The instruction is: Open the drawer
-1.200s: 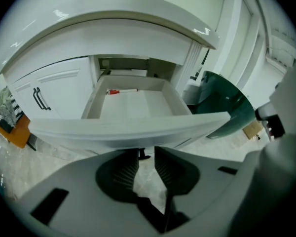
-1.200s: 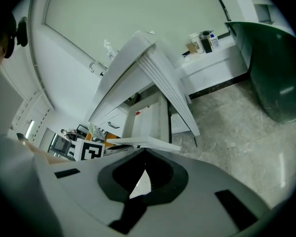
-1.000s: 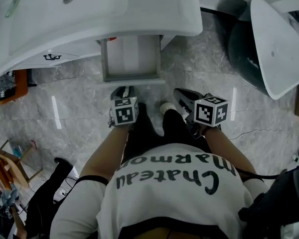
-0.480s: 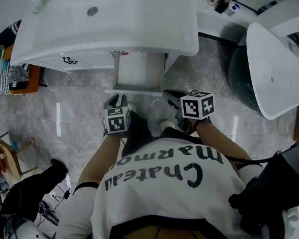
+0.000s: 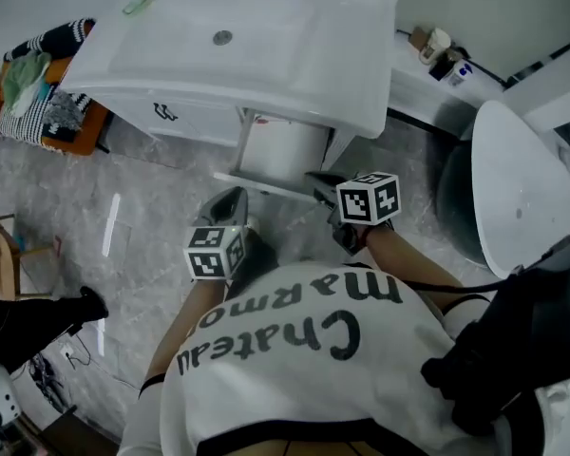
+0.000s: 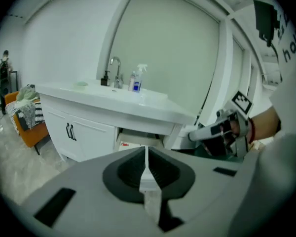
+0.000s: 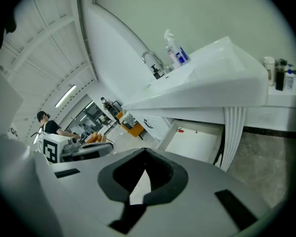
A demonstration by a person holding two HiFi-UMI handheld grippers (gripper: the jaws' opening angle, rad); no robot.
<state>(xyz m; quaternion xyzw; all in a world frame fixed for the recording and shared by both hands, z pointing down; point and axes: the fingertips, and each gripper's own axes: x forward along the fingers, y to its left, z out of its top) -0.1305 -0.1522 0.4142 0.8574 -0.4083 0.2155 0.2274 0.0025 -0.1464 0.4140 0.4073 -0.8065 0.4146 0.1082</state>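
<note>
Under the sink (image 5: 299, 60), open drawer (image 5: 283, 150)

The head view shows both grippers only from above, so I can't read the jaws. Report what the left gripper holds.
Observer: Nothing. In the left gripper view, the left gripper has its jaws closing, nearly together, with nothing between them.
Operator: Now give me the right one.
Observer: The right gripper is empty too. Its own view shows the jaws together.
Operator: Look into the drawer from that side.
Observer: The drawer stands pulled out under the basin. Its inside is plain white, with a small red mark at the back.
</note>
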